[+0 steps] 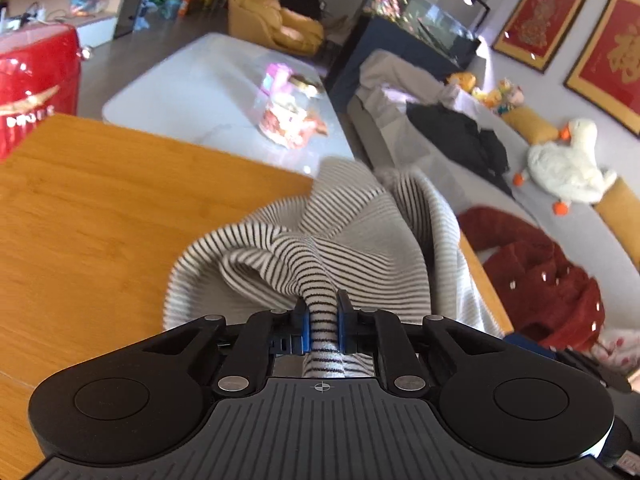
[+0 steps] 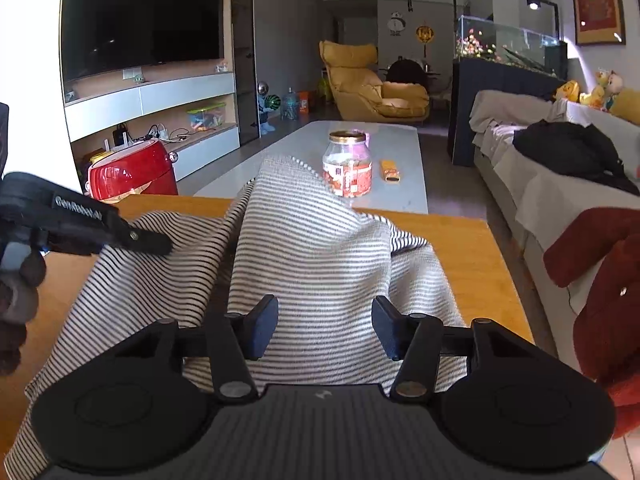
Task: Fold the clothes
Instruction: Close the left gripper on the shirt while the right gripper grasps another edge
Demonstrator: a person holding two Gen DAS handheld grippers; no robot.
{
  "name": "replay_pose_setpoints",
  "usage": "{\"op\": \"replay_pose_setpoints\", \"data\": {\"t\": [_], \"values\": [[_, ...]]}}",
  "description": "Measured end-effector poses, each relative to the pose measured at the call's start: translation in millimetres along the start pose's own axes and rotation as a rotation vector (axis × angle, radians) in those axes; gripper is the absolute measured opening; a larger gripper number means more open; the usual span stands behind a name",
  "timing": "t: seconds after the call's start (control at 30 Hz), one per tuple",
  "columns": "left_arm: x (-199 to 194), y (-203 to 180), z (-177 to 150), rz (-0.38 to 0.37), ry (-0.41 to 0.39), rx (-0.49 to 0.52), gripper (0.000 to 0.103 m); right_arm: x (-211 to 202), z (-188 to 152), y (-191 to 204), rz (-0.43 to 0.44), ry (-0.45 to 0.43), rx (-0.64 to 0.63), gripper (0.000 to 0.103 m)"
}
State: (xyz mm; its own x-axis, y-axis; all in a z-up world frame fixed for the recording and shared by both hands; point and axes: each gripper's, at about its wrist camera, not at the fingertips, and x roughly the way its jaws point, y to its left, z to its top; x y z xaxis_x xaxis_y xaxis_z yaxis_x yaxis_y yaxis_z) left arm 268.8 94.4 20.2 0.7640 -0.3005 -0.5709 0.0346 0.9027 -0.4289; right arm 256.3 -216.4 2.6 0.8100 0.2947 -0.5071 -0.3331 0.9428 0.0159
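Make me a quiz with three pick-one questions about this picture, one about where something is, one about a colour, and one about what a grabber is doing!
1. Where does the jar stand?
A. on the white coffee table
B. on the wooden table
C. on the sofa

2. What colour is the armchair at the back of the room?
A. blue
B. yellow
C. green

3. What is the left gripper doing?
A. open above a bare table
B. holding a jar
C. pinching the striped garment

Answers:
1. A, the jar sits on the pale low table beyond the wooden table.
2. B, its cushions are plainly yellow.
3. C, a bunch of striped cloth is squeezed between its blue pads in the left wrist view.
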Motion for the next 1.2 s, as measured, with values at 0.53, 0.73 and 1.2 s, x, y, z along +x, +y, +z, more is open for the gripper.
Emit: {"op": "replay_pose_setpoints", "data": {"t": [0.53, 0.73, 1.2], "values": [[-28, 118, 24, 0.122, -0.046, -0.261, 0.014, 88, 53, 96, 0.076, -0.041, -0.242, 0.070], [-24, 116, 19, 0.098, -0.040, -0.254, 0.014, 98, 55, 129, 0.018, -0.057, -0.425, 0.050], [-52, 147, 33, 0.223, -0.152, -0.307, 0.013, 139, 78, -13, -0.344, 0.062, -0.202, 0.007]]}}
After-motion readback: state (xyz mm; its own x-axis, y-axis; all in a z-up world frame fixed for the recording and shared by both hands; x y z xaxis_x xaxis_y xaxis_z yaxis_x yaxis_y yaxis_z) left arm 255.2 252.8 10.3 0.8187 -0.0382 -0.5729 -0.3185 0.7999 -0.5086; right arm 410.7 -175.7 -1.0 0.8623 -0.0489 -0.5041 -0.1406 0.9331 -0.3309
